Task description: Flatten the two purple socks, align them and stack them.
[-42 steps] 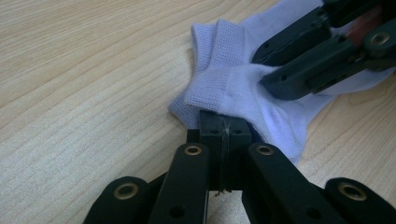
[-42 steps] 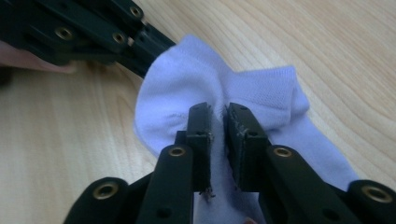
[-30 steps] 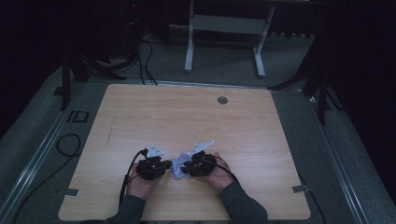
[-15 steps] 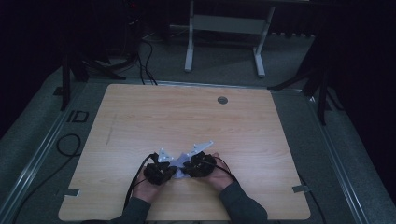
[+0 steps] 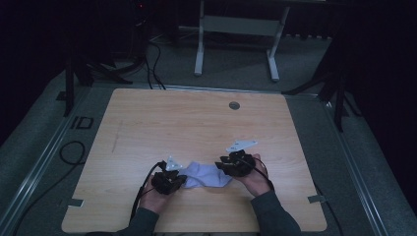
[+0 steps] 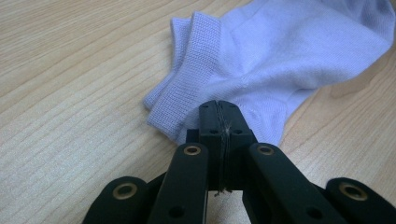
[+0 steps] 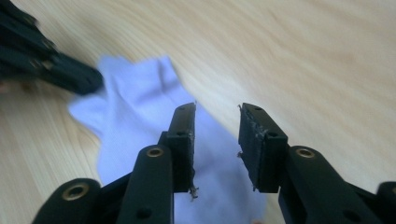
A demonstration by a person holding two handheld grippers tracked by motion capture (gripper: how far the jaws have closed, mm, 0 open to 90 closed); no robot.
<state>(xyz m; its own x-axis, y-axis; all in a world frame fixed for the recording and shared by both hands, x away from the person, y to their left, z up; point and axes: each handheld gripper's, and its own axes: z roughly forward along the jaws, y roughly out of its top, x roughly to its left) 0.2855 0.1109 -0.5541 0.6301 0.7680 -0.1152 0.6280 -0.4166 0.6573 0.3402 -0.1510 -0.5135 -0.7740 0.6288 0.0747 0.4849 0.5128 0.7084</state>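
Lilac sock [image 6: 280, 60] on wood table [image 5: 196, 123]; left hand-held gripper [image 6: 219, 109] closed empty, right hand-held gripper [image 7: 217, 122] open, blurred.

Light wooden table [image 5: 196, 123], pale lilac sock [image 5: 209, 175] lying near its front edge

I'm at a light wooden table [image 5: 196, 123] with rounded corners, a small round grey grommet [image 5: 234, 105] set near its far edge. Grey carpet [image 5: 34, 147] surrounds it. Beyond, a white metal frame [image 5: 236, 34] stands on two legs. Black cables [image 5: 152, 64] snake across the floor at far left, another loops beside the table [image 5: 71, 152]. The room beyond is dark, dim light overall.
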